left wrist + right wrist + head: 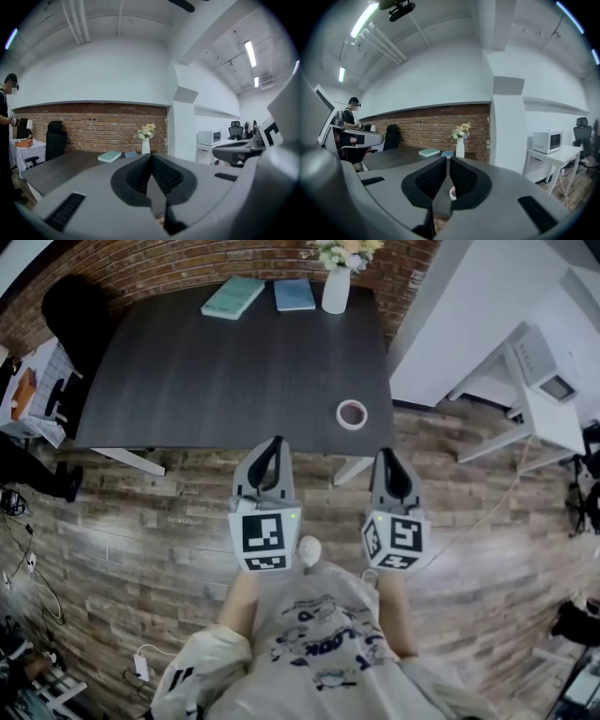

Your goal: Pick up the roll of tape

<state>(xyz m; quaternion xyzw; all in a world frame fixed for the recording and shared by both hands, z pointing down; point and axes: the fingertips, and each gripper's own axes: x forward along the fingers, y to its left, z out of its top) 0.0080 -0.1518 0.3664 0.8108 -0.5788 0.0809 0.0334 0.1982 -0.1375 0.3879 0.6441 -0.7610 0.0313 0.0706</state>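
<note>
The roll of tape (352,414) lies flat near the front right corner of the dark worktop (216,371). The right tool (384,455) is the closest to it, but it hangs back over the floor and does not touch it. Its jaws are pressed together with nothing in them. The left tool (275,442) is closed up and empty too. I think the reach has not begun. Next, the right tool must go forward, open up and come down on the tape.

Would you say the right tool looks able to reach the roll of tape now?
Probably yes: the roll of tape lies alone near the table edge, just ahead of the right tool, nothing between them, though its shut jaws must open first.
</note>
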